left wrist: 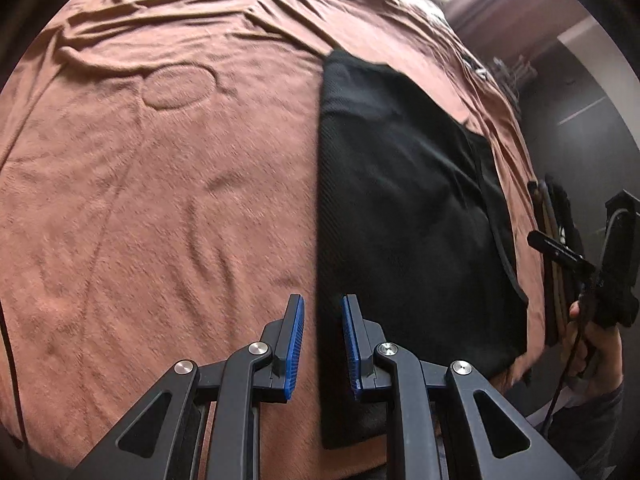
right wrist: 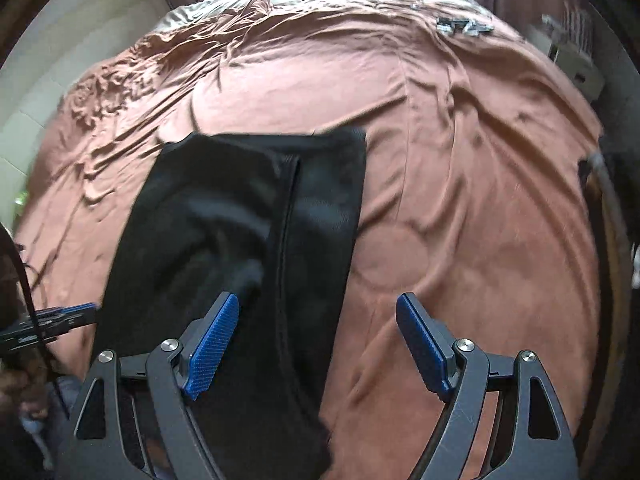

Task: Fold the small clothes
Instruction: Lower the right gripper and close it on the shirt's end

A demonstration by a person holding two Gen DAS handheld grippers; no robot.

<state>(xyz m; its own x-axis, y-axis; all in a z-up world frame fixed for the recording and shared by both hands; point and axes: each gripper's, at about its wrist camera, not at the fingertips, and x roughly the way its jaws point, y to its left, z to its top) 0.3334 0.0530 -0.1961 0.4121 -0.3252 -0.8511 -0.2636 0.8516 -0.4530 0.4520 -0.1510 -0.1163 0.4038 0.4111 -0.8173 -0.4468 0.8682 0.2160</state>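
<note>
black garment (right wrist: 240, 216) blurred, its near end cut off by the frame.

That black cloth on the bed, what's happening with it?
A person with a gripper in each hand is folding a black garment lying flat and lengthwise on the brown bedspread. Neither grips it: the left gripper hovers at its edge, jaws narrowly apart, and the right gripper hangs wide open above it.
</note>
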